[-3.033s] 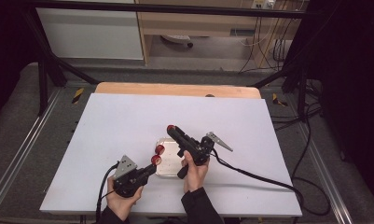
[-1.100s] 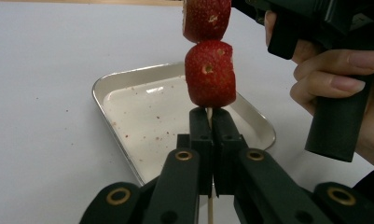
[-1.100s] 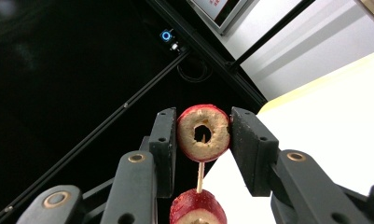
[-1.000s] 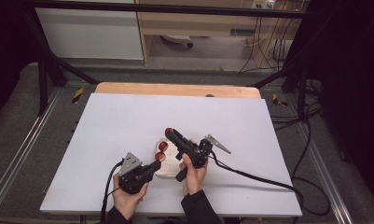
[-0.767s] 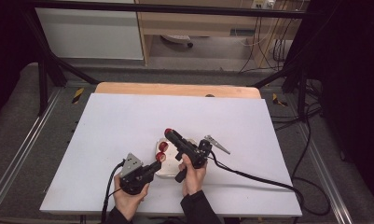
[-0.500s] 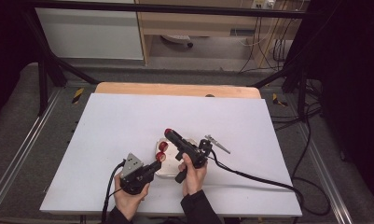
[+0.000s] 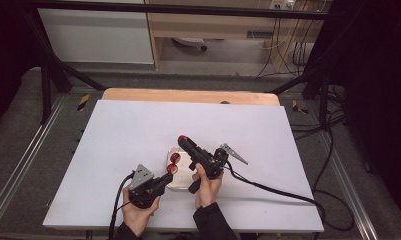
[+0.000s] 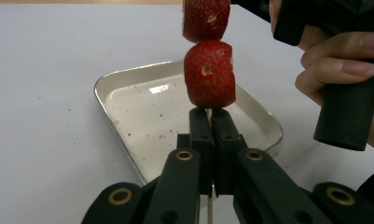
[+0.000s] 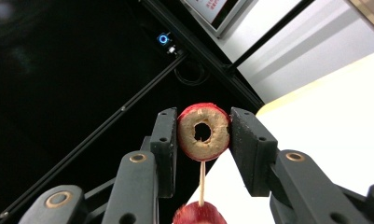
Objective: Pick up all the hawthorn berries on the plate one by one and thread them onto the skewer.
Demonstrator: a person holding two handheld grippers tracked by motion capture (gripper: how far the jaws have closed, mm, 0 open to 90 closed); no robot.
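My left gripper (image 8: 211,116) is shut on a thin wooden skewer (image 8: 210,212) that stands upright. Two strawberries (image 8: 209,74) are threaded on it above the jaws. In the high view the left gripper (image 7: 169,175) sits at the front edge of a small metal tray (image 7: 179,184), with the skewered strawberries (image 7: 174,163) over it. My right gripper (image 9: 203,133) is shut on a strawberry piece (image 9: 190,133) with a hollow cut face. The skewer's tip (image 9: 201,182) reaches that piece's lower edge. The right gripper (image 7: 182,140) points toward the far left, above the tray.
The white table top (image 7: 138,130) has open room on every side of the tray (image 8: 128,86), which holds juice specks. A wooden strip (image 7: 188,95) runs along the far edge. The right gripper's cable (image 7: 278,192) trails off to the front right.
Compared with three seconds ago, the left gripper and its skewer have shifted slightly right, toward the right gripper. The right gripper has stayed nearly still with its strawberry piece.
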